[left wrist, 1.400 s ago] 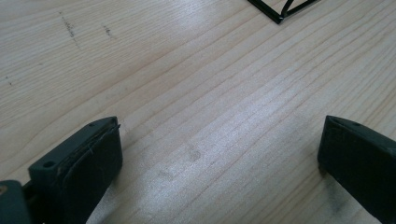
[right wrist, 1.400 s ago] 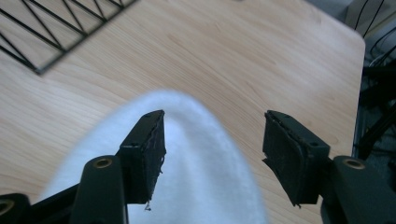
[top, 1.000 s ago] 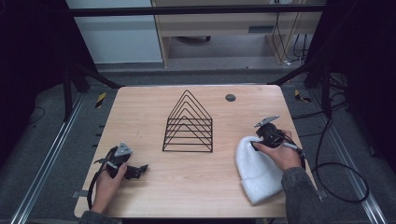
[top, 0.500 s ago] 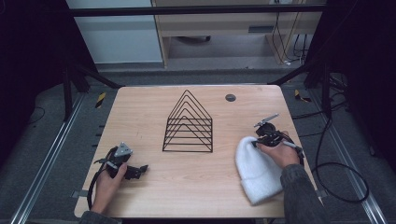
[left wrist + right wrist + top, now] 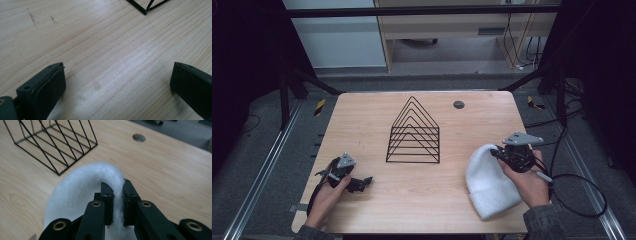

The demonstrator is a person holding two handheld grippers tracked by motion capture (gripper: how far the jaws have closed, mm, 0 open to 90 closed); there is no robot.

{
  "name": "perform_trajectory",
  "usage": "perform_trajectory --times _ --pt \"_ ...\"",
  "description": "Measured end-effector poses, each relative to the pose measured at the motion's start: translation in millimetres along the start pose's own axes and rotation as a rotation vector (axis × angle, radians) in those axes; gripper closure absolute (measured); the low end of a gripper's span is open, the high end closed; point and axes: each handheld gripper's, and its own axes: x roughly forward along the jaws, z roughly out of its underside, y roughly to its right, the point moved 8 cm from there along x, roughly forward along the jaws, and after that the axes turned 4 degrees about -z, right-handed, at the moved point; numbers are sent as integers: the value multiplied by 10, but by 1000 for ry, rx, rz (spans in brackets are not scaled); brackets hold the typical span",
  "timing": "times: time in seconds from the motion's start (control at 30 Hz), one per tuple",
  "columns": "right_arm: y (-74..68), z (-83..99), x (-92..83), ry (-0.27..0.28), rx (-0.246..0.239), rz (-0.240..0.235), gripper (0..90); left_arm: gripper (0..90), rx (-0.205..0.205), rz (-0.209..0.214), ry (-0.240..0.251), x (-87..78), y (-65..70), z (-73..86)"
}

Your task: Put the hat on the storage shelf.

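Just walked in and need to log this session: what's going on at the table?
A person holds a gripper in each hand. The right gripper is shut on the edge of a white beanie lying on the wooden table. The left gripper rests open on bare wood. A black wire rack stands untouched between them.

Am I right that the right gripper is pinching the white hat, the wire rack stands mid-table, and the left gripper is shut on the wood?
Not quite. The left gripper is open: the left gripper view shows its jaws set wide apart over bare table, holding nothing. The rest stands: the right gripper is shut on the white hat, and the wire rack stands mid-table.
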Motion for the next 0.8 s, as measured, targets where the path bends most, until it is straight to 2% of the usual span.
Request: perform_trajectory --times 0.1,0.2,0.3,0.37,0.5,0.57,0.63,0.7,0.8 --pt "-108 -95 -158 60 1 -5 826 24 -1 19 4 -20 38 -26" --pt "-210 -196 -255 93 -24 -9 827 22 -13 29 43 -104 59 -135" --pt "-293 -342 -353 138 -43 -4 831 29 -41 40 82 -269 79 -319" --pt "-342 -453 -417 166 -59 -1 832 33 -39 59 127 -404 108 -468" --pt "-446 -685 -514 214 -80 -14 833 28 10 81 212 -657 167 -784" --pt "-483 -827 -540 245 -88 -19 834 28 24 120 248 -754 233 -911" --pt "-491 -931 -545 260 -88 -16 833 28 41 144 267 -811 289 -983" --pt "-485 -1062 -560 269 -96 -16 833 31 69 142 267 -844 311 -1046" --pt "-465 -1244 -590 280 -116 -9 833 36 77 149 277 -871 305 -1198"
